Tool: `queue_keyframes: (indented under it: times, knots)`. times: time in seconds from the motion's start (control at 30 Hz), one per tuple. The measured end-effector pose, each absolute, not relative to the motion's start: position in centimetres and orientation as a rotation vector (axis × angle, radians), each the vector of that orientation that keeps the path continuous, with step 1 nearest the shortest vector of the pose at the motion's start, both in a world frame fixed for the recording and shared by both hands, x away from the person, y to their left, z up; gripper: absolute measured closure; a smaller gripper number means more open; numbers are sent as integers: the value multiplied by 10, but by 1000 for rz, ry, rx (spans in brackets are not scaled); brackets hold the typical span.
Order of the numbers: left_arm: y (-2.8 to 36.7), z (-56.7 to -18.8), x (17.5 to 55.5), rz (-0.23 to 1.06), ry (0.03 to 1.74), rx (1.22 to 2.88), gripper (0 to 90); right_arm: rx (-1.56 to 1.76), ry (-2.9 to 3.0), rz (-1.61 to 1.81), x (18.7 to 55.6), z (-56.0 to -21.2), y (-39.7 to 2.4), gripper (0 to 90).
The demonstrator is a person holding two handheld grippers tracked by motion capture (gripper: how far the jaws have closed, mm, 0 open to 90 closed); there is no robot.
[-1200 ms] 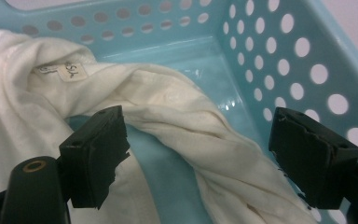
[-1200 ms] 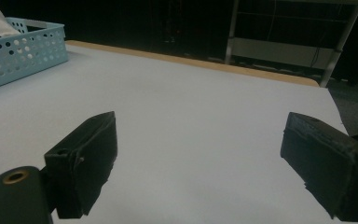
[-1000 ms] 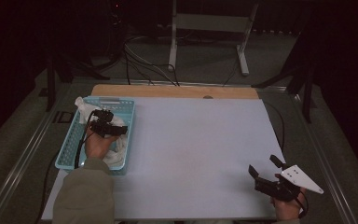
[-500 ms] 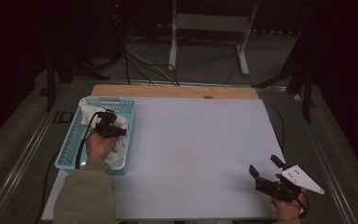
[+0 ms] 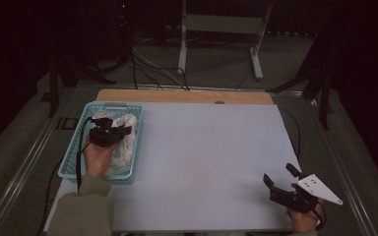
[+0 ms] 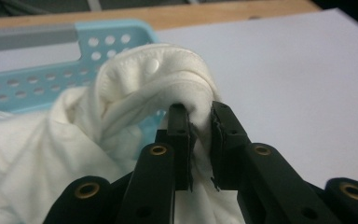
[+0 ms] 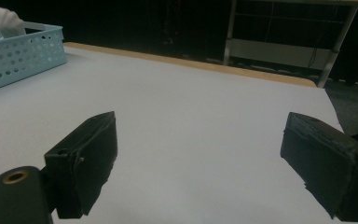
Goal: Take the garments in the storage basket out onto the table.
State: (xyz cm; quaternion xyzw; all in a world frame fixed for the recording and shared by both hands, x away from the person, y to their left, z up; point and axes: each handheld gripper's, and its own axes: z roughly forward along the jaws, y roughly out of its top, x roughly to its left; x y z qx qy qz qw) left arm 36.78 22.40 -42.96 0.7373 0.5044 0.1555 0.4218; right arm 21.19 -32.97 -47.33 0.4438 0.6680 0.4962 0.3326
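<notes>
A white cloth (image 5: pixel 124 142) lies bunched in a light blue perforated basket (image 5: pixel 75 162) at the table's left side. My left gripper (image 5: pixel 122 132) is over the basket, shut on a fold of the white cloth (image 6: pixel 144 88), which bulges up above the jaws. The basket wall (image 6: pixel 37 70) rises behind the cloth. My right gripper (image 5: pixel 279 176) rests low near the table's front right corner, open, its two jaws set wide apart with nothing between them; its own view has the gripper (image 7: pixel 200 154) over bare white tabletop.
The white tabletop (image 5: pixel 206 157) spreads between the two hands, with a wooden strip (image 5: pixel 177 96) along its far edge. The basket (image 7: pixel 18 51) sits far left in the right gripper view. Cables and a metal stand (image 5: pixel 216 44) are on the floor beyond.
The left hand has shifted a little toward the near side of the basket with the cloth in the jaws. The right gripper has stayed put.
</notes>
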Motion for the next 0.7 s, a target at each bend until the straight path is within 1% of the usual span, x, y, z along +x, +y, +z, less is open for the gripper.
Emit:
queue_keyframes:
  times: [0.3,0.5,0.7]
  knots:
    - [222,-414,347,446,1197,1807,812,1160,1745,1297,212,-473,-329,109]
    - [221,-402,342,452,1168,1804,812,1160,1744,1299,212,-473,-329,109]
    - [224,-390,339,448,1147,1762,814,1161,1747,1299,212,-474,-329,109]
